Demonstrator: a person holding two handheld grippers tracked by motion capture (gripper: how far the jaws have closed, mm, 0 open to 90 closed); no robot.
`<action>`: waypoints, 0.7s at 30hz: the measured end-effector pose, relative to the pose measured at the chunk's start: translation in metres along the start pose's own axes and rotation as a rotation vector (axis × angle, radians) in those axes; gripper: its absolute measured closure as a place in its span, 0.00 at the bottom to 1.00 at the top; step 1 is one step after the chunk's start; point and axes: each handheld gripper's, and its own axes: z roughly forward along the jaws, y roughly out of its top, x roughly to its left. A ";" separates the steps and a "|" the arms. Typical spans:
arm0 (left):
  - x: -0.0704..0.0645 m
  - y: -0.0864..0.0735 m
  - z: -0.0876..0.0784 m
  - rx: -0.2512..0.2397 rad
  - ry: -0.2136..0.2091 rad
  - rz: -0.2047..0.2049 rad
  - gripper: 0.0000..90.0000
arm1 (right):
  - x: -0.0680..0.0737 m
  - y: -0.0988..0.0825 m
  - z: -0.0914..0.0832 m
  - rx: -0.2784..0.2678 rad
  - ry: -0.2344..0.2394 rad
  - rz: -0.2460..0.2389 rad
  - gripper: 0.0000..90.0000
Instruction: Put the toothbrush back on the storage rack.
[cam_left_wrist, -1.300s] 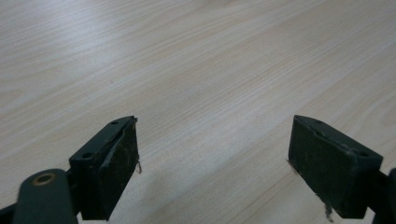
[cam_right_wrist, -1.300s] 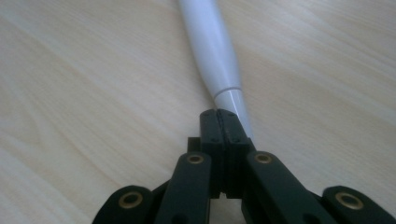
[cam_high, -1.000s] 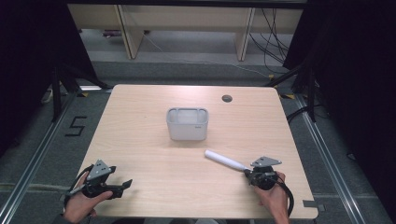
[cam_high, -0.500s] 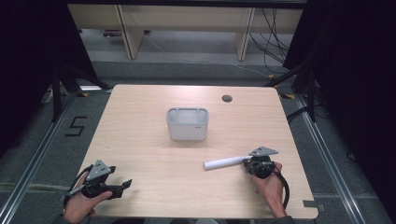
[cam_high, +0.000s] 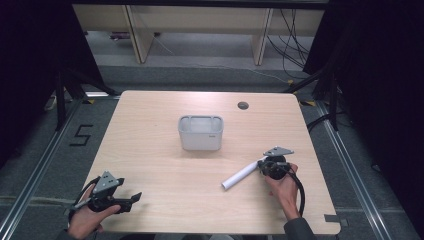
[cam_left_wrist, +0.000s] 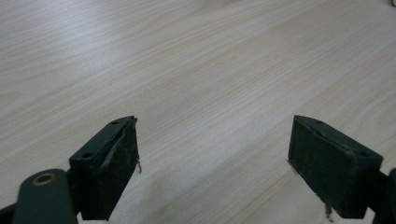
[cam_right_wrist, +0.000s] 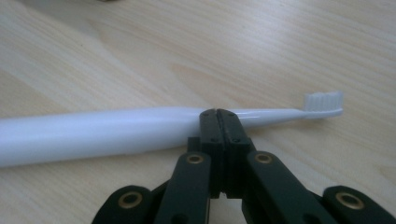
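Pale wood surface (cam_high: 150, 145) carries a toothbrush (cam_high: 241, 176) near its right edge, nudged by the right tongs (cam_right_wrist: 218, 114), pressed together behind it, while the left tongs (cam_left_wrist: 212, 154) rest spread at the near-left corner.

A container (cam_high: 200, 132) is sitting near the middle of the tabletop (cam_high: 150, 150). To its right and nearer the person, a toothbrush (cam_high: 242, 175) is lying at the right gripper (cam_high: 265, 167). The left gripper (cam_high: 131, 200) is resting at the near left corner, well apart from both.
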 end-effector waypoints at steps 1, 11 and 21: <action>0.000 0.000 0.000 0.000 0.000 0.000 0.17 | 0.000 0.000 0.000 0.000 0.000 0.000 1.00; -0.001 0.001 0.001 -0.008 -0.014 0.008 0.17 | -0.001 0.016 0.016 0.032 -0.012 0.023 0.98; -0.002 0.001 0.001 0.000 -0.012 0.009 0.17 | -0.005 0.033 0.026 0.002 -0.014 0.021 0.96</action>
